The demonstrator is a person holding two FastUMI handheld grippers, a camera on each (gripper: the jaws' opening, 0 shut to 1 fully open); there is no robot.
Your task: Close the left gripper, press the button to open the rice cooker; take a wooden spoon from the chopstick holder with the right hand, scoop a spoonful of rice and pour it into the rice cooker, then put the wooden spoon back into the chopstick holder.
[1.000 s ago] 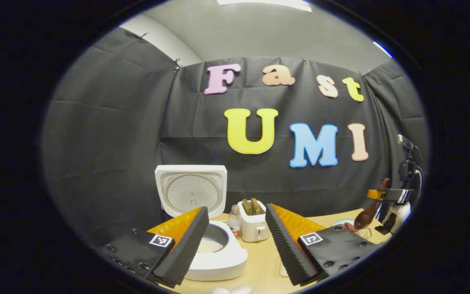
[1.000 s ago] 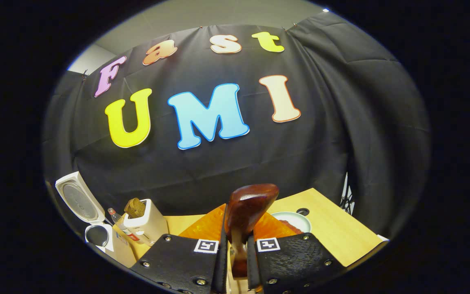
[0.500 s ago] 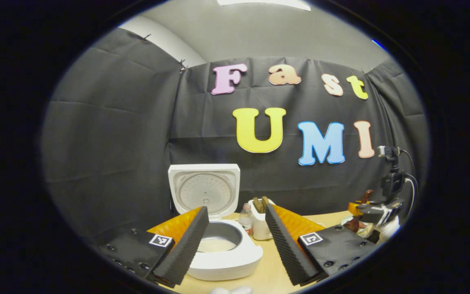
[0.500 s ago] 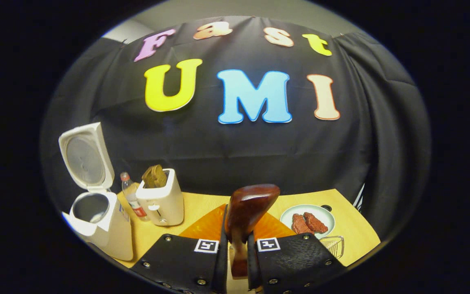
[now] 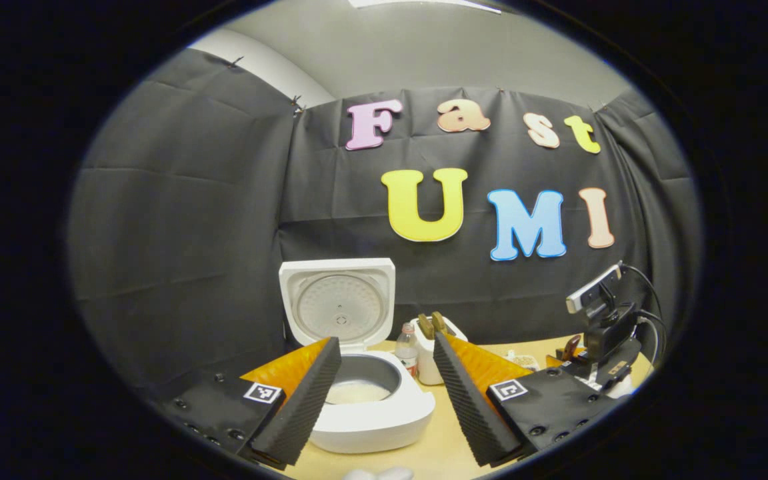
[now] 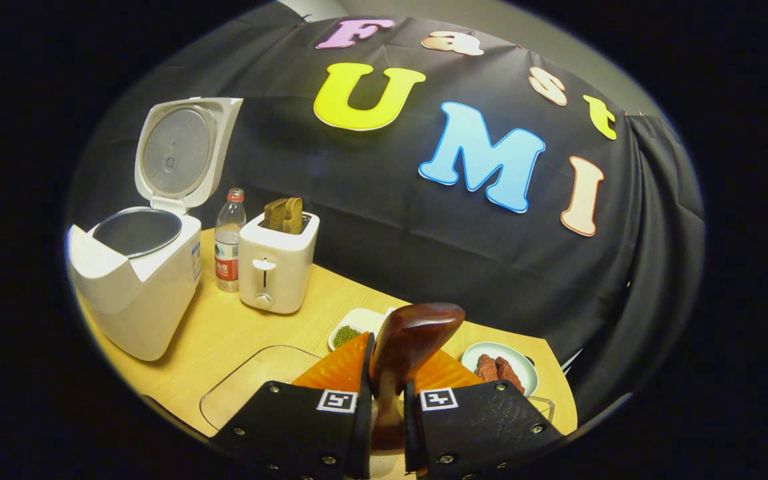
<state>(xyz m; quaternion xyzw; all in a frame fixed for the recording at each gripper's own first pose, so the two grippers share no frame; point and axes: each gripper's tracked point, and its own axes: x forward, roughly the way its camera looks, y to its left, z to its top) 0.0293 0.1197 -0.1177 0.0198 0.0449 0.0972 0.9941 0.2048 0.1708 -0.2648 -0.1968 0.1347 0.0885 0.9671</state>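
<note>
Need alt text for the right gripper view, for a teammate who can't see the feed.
The right gripper has its jaws shut on the wooden spoon, bowl end up, above the wooden table. To the left stands the rice cooker, lid open, then a water bottle and a toaster.

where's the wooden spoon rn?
Right gripper view: the wooden spoon stands clamped in the right gripper, bowl up, above the table.
</note>
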